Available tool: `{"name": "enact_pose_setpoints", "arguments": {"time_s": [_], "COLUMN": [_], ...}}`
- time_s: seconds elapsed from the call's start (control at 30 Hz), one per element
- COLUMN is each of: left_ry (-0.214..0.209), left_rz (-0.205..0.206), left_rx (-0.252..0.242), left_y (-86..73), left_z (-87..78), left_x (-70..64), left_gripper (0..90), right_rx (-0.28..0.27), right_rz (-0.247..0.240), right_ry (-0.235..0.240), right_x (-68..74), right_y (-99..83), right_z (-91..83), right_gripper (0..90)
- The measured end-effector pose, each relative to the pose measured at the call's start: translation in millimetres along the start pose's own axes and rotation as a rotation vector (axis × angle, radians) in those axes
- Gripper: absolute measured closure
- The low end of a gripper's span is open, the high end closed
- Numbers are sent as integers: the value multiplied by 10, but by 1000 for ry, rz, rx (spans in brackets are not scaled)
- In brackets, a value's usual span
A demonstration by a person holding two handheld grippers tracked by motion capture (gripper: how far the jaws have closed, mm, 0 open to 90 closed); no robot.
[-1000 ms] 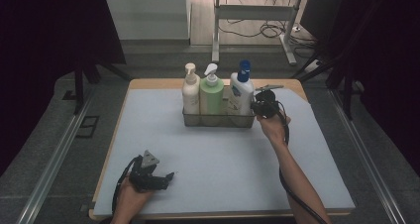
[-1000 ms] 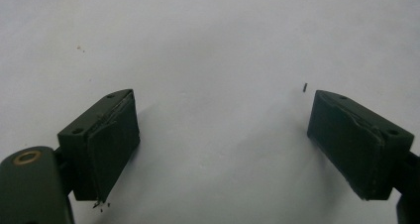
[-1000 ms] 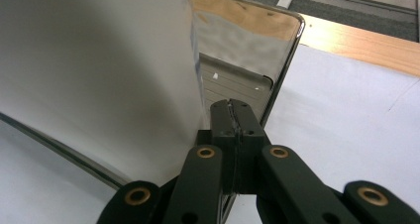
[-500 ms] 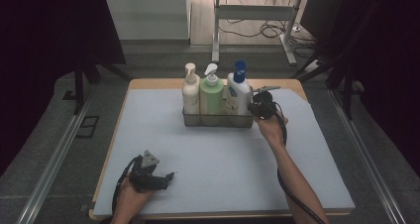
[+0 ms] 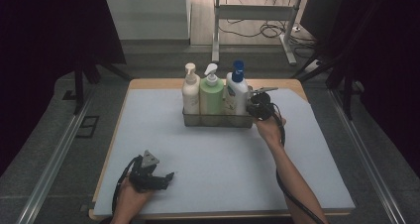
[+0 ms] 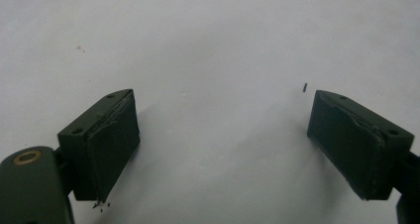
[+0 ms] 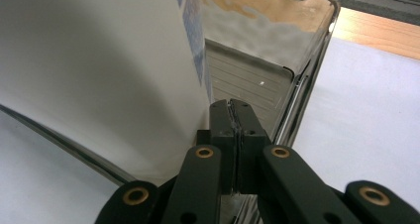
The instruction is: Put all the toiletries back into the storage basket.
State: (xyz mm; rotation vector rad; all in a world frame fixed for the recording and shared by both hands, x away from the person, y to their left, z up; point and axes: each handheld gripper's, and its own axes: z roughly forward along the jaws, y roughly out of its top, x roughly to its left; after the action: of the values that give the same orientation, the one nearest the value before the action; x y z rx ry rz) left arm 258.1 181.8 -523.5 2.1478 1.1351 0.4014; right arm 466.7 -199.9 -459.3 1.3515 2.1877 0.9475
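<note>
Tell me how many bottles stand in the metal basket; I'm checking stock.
3, in one row in the basket: cream bottle at its left end, green bottle in the middle, white bottle at its right end, beside the right gripper.

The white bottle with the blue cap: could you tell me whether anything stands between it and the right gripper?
Nothing visible does. The right gripper, jaws shut, sits right beside the white bottle, inside the metal caddy's end.

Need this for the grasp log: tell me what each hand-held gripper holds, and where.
The left hand-held gripper is open and empty. The right hand-held gripper is shut beside the white bottle at the metal caddy, gripping nothing visible.
</note>
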Motion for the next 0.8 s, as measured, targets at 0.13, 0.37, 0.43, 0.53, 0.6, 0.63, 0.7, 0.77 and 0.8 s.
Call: {"name": "enact_pose_setpoints", "arguments": {"time_s": [0.13, 0.37, 0.43, 0.53, 0.6, 0.63, 0.7, 0.77, 0.8], "left_ry": [0, 0, 0, 0, 0, 0, 0, 0, 0], "left_rz": [0, 0, 0, 0, 0, 0, 0, 0, 0], "left_rx": [0, 0, 0, 0, 0, 0, 0, 0, 0], "left_y": [0, 0, 0, 0, 0, 0, 0, 0, 0], "left_z": [0, 0, 0, 0, 0, 0, 0, 0, 0], "left_x": [0, 0, 0, 0, 0, 0, 0, 0, 0], "left_gripper": [123, 123, 123, 123, 123, 123, 123, 122, 123], "right_rx": [-2, 4, 7, 13, 18, 17, 17, 18, 17], "right_rz": [-3, -12, -13, -18, -18, -17, -17, -24, -25], "right_ry": [7, 26, 28, 27, 32, 39, 44, 46, 52], "right_x": [17, 73, 87, 99, 109, 113, 128, 147, 152], "right_y": [2, 11, 10, 7, 1, 0, 2, 5, 4], "right_z": [11, 39, 48, 64, 72, 75, 78, 83, 84], "right_gripper": [879, 872, 871, 871, 868, 867, 867, 867, 867]}}
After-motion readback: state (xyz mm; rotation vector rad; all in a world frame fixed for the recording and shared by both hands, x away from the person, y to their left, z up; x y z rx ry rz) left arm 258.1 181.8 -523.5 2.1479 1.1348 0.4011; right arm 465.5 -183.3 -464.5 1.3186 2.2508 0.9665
